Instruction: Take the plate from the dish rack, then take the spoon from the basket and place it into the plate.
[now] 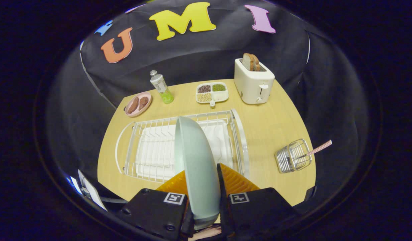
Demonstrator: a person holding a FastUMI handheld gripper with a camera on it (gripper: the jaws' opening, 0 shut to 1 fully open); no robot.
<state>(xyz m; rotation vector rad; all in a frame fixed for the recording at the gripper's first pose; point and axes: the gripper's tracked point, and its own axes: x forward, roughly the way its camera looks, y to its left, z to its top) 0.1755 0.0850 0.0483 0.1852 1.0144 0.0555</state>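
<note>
I had the hand-held gripper (203, 187) clamped on the pale grey-green plate (195, 160), both fingers pressing against its faces. The plate stood on edge between the fingers, its rim rising ahead of them over the white wire dish rack (159, 147). Whether its lower edge was touching the rack wires or clear of them, I could not tell.

The dish rack sat on the wooden desk (266, 127) just beyond the fingers, with a white drip tray (155, 150) under its wires. To the right of the rack, well apart from it, a small wire basket (293, 156) lay near the desk's right edge. The spoon (318, 148) stuck out of it, its pink checked handle angling up and to the right past the basket's rim.

Along the far side of the desk I saw a cream toaster (253, 83) with two slices of bread (251, 62) standing in its slots. Left of it was a white divided tray (212, 92) holding grains and beans. Further left, a bottle (161, 87) with green liquid stood beside a pink plate (138, 104) carrying two brown pieces of food.
</note>
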